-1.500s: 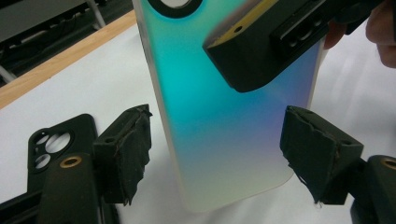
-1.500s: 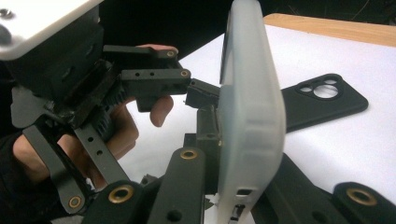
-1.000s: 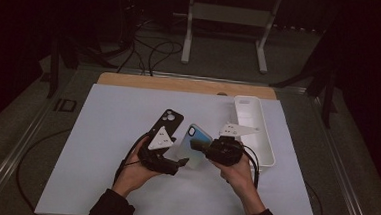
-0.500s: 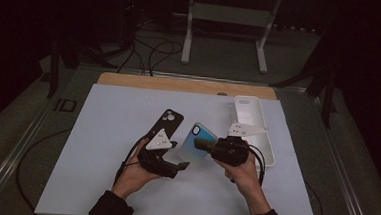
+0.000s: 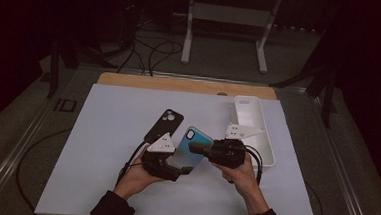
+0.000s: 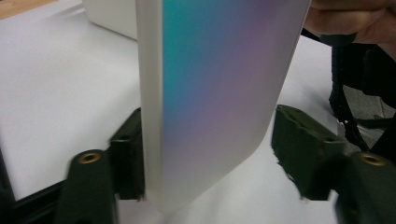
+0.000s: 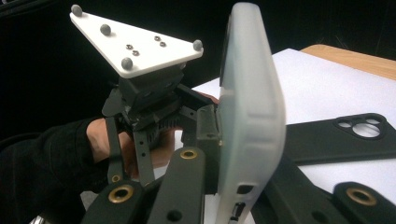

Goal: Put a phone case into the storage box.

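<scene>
Black phone case (image 5: 164,125): lies flat on the tabletop, camera cutout at its far end.
White tray (image 5: 257,134): long and narrow, at the right side of the tabletop.
Tabletop (image 5: 107,132): white sheet, with a wooden strip (image 5: 180,85) along its far edge.
Metal stand (image 5: 227,19): on the floor beyond the tabletop, near black cables (image 5: 152,50).

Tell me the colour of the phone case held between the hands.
Teal fading to purple, on the phone case; left gripper view.
</scene>
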The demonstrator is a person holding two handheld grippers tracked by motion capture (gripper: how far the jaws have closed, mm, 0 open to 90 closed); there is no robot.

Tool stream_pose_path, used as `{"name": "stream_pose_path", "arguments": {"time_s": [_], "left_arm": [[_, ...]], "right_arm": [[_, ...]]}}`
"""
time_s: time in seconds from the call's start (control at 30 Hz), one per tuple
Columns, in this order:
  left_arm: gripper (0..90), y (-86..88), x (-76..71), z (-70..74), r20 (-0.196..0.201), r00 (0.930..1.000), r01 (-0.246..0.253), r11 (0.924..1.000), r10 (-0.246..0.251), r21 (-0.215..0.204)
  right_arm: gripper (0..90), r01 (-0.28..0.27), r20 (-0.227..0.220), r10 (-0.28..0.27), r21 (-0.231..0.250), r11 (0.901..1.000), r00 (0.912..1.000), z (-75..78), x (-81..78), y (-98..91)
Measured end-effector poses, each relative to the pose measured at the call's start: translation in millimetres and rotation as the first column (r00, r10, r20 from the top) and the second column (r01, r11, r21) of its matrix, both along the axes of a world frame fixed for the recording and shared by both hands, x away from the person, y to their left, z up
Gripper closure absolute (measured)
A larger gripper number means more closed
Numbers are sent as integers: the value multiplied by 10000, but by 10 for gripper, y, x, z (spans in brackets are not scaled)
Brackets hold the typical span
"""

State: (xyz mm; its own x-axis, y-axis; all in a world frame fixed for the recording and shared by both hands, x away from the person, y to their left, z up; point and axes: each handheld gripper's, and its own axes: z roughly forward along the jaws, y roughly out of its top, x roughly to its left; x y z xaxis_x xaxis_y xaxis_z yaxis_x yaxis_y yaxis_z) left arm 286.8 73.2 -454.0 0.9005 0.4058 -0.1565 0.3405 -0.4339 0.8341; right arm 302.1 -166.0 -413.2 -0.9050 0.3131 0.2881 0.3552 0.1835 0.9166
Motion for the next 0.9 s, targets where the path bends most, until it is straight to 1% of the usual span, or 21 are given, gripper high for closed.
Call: {"name": "stream_pose_path", "arguments": {"time_s": [0.03,0.1,0.13,0.17,0.2,0.23,0.3,0.33,0.37,0.4,0.47,0.57,0.63,0.7,0.73,0.8,0.83,0.87,0.9], "left_arm": [[382,4,2,-4,22,10000,52,10000,-52,76],[445,10,1,-18,62,9999,130,9998,-130,133],[486,12,0,-20,63,9999,152,9998,-153,134],[508,14,-5,-24,107,9998,179,9998,-180,123],[552,15,-5,-25,97,9997,207,9997,-208,112],[564,12,-6,-26,87,9996,264,9996,-264,98],[622,5,-10,-24,111,9996,276,9996,-277,115],[682,5,-10,-24,111,9996,276,9996,-277,115],[682,6,-9,-24,127,9997,210,9997,-212,129],[721,9,-3,-23,46,9997,259,9996,-259,64],[767,0,-9,-22,63,9995,303,9995,-304,35],[798,-4,-18,-21,78,9994,323,9995,-323,9],[801,-5,-22,-18,137,9994,309,9995,-309,27],[804,-9,-29,-15,192,9995,264,9996,-265,58],[805,-7,-29,-14,234,9995,226,9997,-228,83],[806,6,-27,-10,260,9996,119,9999,-120,53],[806,17,-27,-4,294,9996,-16,10000,14,46],[807,22,-24,-2,298,9995,-74,10000,73,39],[807,29,-22,0,297,9994,-153,9999,152,29]], "right_arm": [[865,-10,44,10,-18,10000,10000,-2,1,0],[854,73,192,-69,-228,9997,9998,0,-4,0],[835,113,286,-102,-391,9992,9995,4,-8,-5],[817,130,299,-117,-432,9990,9995,7,-10,-6],[774,247,405,-225,-544,9982,9989,14,-14,-11],[757,283,436,-259,-568,9980,9987,16,-13,-13],[662,464,524,-430,-640,9969,9977,18,-8,-17],[662,464,524,-430,-640,9969,9977,18,-8,-17],[576,747,546,-708,-727,9946,9960,16,-3,-14],[534,905,531,-867,-751,9931,9948,12,2,-15],[452,975,419,-948,-680,9929,9946,4,9,0],[382,973,398,-950,-621,9933,9947,2,8,25],[364,981,340,-962,-603,9933,9948,2,8,32],[326,1103,315,-1083,-706,9914,9936,1,7,49],[280,1246,358,-1219,-859,9885,9919,-2,6,59],[233,1492,442,-1452,-1085,9828,9884,-7,5,70],[212,1532,446,-1491,-1091,9822,9878,-7,4,68],[175,1727,432,-1688,-1107,9787,9847,-4,1,62],[170,1817,440,-1778,-1110,9771,9831,0,-3,57]]}}
